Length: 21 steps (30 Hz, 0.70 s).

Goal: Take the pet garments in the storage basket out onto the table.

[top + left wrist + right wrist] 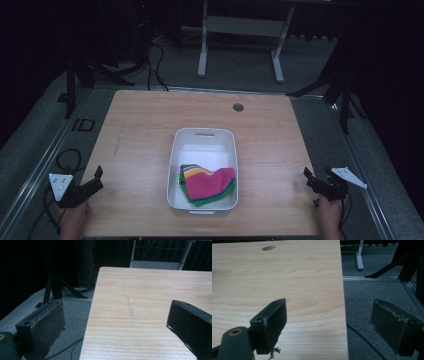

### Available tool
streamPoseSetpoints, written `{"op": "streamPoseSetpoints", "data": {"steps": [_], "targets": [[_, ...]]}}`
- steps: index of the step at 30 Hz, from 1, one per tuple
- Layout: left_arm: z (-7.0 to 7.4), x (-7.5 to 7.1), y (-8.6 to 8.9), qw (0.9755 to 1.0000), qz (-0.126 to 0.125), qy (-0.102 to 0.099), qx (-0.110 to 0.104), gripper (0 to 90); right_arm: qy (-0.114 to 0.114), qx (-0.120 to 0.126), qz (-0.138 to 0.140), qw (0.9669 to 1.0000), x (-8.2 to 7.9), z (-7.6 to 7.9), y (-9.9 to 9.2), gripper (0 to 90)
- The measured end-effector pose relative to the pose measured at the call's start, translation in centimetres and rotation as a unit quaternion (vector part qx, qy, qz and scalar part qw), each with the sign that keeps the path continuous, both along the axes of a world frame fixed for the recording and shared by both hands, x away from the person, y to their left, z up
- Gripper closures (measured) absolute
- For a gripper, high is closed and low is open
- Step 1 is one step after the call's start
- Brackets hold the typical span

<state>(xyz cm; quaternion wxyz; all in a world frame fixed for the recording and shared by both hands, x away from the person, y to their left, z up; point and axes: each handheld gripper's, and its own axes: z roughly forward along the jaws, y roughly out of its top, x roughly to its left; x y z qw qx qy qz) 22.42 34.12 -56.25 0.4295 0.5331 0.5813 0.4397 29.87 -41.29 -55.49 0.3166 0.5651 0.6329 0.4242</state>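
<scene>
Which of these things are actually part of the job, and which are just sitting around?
Part of the job:
- white bin
- colourful folded cloth inside it
- left hand-held gripper, open
- right hand-held gripper, open

Just there:
- wooden table
- white frame behind it
- black stands

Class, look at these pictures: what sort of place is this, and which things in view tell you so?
Probably a recording lab or test workspace, not a home: a bare wooden table on grey carpet, dark tripod stands and cables around it, and a person's hand-held tongs, left and right, flanking a white bin.
</scene>
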Motion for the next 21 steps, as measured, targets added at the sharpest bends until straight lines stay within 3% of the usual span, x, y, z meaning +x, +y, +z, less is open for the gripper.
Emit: {"op": "streamPoseSetpoints", "data": {"steps": [5, 8, 12, 15, 21], "targets": [[0.02, 0.02, 0.01, 1.0000, 0.001, 0.001, 0.000, 2.2, 0.009, -0.001, -0.008, 0.9999, 0.15, 0.01, 0.10, 13.6], [0.02, 0.04, 0.04, 1.0000, 0.001, 0.002, -0.001, 2.2, 0.015, -0.012, 0.004, 0.9998, 0.28, 0.03, 0.28, 13.4], [0.02, 0.03, 0.01, 1.0000, 0.001, 0.001, 0.000, 2.2, 0.022, -0.026, -0.001, 0.9994, 0.33, 0.08, 0.40, 13.6], [0.01, 0.01, 0.01, 1.0000, 0.000, 0.002, 0.001, 2.2, 0.034, -0.020, 0.004, 0.9992, 0.42, 0.10, 0.28, 14.0], [0.00, 0.03, -0.01, 1.0000, 0.000, 0.002, 0.002, 2.2, 0.069, -0.022, 0.064, 0.9953, 0.60, 0.07, 0.72, 14.7]]}}
